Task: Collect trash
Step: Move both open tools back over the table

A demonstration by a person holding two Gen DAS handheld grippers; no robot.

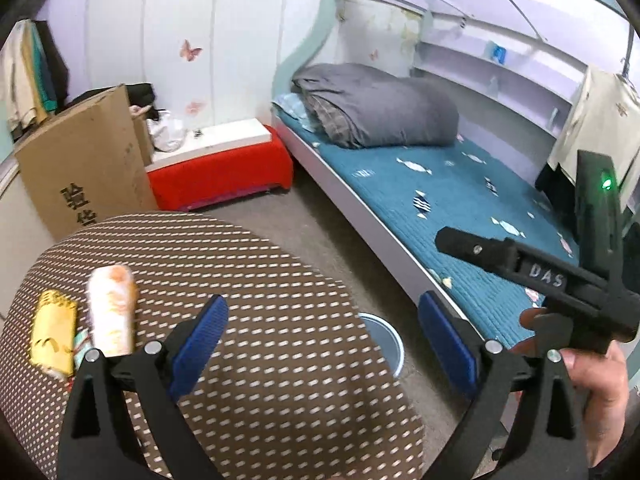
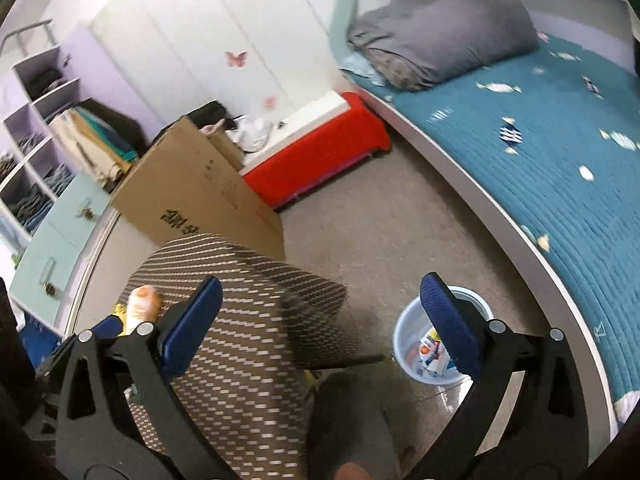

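A white-and-orange wrapper (image 1: 111,312) and a yellow wrapper (image 1: 54,330) lie on the left of a brown dotted stool top (image 1: 260,280). My left gripper (image 1: 320,336) is open and empty above the stool, to the right of the wrappers. A pale blue bin (image 2: 416,360) stands on the floor beside the stool, with trash inside; its rim shows in the left wrist view (image 1: 390,340). My right gripper (image 2: 320,320) is open and empty above the stool edge and the bin. The white-and-orange wrapper (image 2: 140,304) shows at its left finger. The right gripper's body (image 1: 560,276) shows in the left wrist view.
A cardboard box (image 1: 80,168) stands behind the stool. A red-covered low bench (image 1: 224,168) sits by the wall. A bed (image 1: 460,200) with a teal cover and a grey quilt (image 1: 380,104) runs along the right. Shelves with clothes (image 2: 36,152) stand at the left.
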